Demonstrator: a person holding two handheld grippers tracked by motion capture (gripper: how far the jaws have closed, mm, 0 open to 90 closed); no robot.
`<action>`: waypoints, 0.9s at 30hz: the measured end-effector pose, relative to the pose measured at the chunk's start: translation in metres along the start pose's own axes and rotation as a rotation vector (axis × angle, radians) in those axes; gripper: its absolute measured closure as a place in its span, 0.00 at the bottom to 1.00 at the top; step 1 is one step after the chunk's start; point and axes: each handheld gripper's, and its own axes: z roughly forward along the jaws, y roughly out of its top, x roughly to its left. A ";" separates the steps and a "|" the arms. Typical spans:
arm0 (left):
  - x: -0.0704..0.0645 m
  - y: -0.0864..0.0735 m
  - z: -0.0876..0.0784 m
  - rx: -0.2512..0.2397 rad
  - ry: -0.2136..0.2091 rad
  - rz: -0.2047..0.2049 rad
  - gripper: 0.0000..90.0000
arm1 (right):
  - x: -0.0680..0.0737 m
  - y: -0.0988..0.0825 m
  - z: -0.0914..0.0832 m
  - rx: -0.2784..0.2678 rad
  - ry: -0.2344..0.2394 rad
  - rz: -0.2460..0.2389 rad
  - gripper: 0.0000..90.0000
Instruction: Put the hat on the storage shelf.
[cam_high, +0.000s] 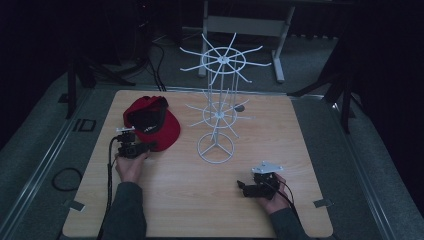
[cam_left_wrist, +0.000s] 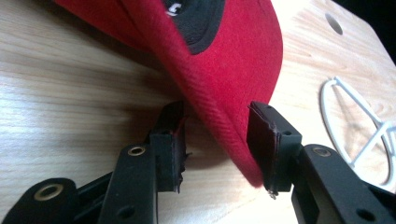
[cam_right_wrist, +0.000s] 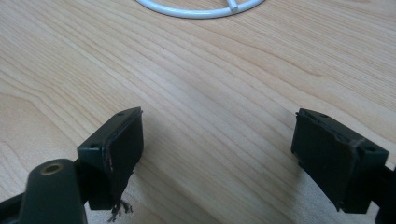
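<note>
Wooden table (cam_high: 200, 200) in dark room; left gripper (cam_left_wrist: 215, 140) jaws straddle red cap (cam_left_wrist: 224, 70) brim, right gripper (cam_right_wrist: 215, 158) gapes empty.

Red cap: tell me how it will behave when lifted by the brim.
The red cap is fabric, so probably light, and its crown may sag. The brim holds a curved shape between the left claw pads, so it likely stays fairly stiff. The woven surface should give grip rather than slip.
</note>
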 end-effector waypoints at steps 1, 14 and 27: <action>0.000 0.000 0.002 -0.001 0.003 -0.006 0.64 | 0.000 0.000 0.000 0.000 0.000 0.000 0.19; -0.005 -0.001 0.010 -0.017 -0.018 -0.023 0.82 | 0.000 0.000 0.000 0.000 0.000 0.000 0.19; -0.010 -0.010 -0.006 -0.134 -0.006 0.068 0.96 | 0.000 0.000 0.000 0.000 0.000 -0.001 0.19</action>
